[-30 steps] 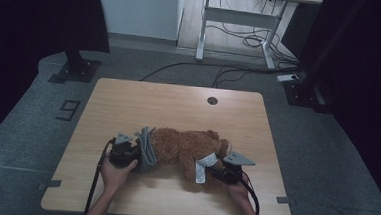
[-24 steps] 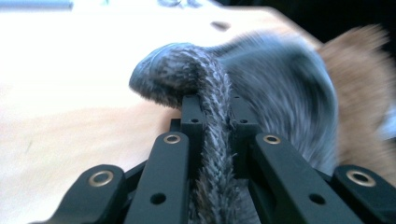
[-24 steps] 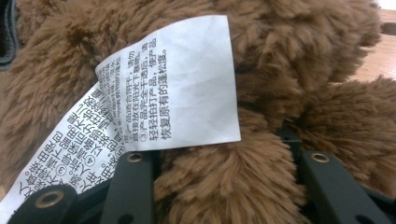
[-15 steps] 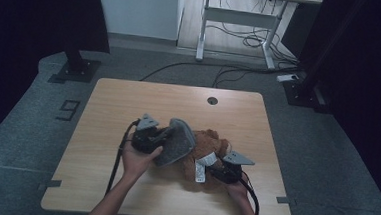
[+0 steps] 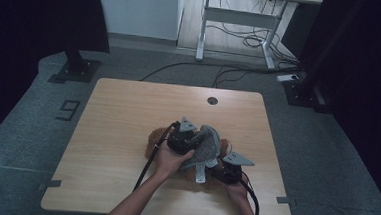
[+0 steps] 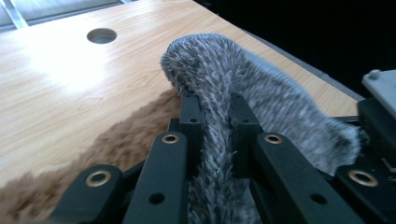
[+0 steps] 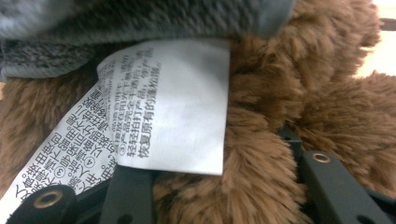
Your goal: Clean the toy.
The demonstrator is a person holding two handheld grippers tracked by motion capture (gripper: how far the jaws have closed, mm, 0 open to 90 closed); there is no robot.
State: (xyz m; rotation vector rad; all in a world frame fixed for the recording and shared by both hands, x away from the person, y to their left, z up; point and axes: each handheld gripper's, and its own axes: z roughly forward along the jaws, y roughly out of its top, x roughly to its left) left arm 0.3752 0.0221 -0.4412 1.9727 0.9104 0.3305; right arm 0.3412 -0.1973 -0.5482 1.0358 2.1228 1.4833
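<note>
Chinese care text on white tag (image 7: pixel 168 112); floor mark (image 5: pixel 67 110), perhaps "9".

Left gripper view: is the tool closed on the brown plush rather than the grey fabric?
No. The left tool pinches a fold of grey fabric between its jaws; the brown plush lies beneath, ungripped.

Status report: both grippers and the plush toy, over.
Left gripper shut on grey cloth, lifted over toy. Right gripper clamps brown plush toy. White tag beside jaws.

Left gripper (image 5: pixel 196 145) raised mid-table, jaws pinched tight on grey cloth (image 6: pixel 261 93), left forearm angling in from bottom edge. Right gripper (image 5: pixel 219 170) low at near right, jaws clamped on brown plush (image 7: pixel 261 177), right hand (image 5: pixel 236 189) behind it.
</note>
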